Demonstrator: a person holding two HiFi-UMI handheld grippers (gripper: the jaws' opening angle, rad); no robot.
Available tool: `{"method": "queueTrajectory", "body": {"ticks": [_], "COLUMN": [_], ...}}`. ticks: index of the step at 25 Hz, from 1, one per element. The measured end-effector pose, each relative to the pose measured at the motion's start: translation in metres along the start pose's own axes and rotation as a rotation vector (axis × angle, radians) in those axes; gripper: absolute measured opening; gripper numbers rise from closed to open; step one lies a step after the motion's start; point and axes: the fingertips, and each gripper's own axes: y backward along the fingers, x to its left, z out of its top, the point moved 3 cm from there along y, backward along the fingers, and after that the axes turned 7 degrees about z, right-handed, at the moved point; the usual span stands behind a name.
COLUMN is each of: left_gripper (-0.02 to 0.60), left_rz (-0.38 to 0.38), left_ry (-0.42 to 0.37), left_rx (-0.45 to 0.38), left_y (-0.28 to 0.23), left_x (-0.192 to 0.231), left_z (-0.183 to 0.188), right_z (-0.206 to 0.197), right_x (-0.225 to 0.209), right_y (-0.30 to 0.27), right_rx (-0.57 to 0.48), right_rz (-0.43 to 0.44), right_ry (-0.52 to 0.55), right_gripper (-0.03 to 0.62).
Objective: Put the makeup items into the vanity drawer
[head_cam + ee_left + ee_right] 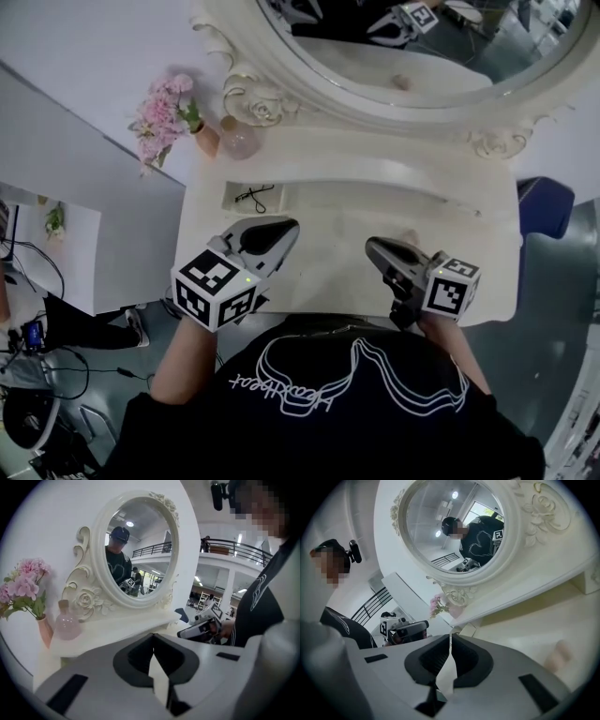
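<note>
Now, the left gripper [292,226], grey with a black-and-white marker cube on it, hangs over the front left of the white vanity table [328,211]. Its jaws are pressed tip to tip with nothing between them. The right gripper [371,247] hangs over the front right, jaws likewise together and empty. Just past its tip lies a small pale pink makeup item [409,235] on the cream surface below the vanity's upper shelf; whether that surface is tabletop or drawer floor I cannot tell. Over on the left, a thin black item [254,195] lies in a shallow recessed compartment [232,204]. At the back, the oval mirror in a carved white frame [138,550] reflects the person in a dark shirt. A bunch of pink flowers [161,112] stands in a terracotta vase [206,139] at the back left, with a round pink glass bottle [239,141] just beside it.
</note>
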Motion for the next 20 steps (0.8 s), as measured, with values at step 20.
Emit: {"method": "queueTrajectory", "body": {"ticks": [20], "left_gripper": [0.006], "left_rz": [-0.155], "left_ry": [0.112], "left_rx": [0.028], "left_y": [-0.102], "left_x": [-0.158], "left_z": [-0.027], "right_z": [-0.01], "right_x": [-0.02], "right_y": [0.16], "right_rx": [-0.097], "right_rz": [-0.049], "right_ry": [-0.043], "right_gripper": [0.02]}}
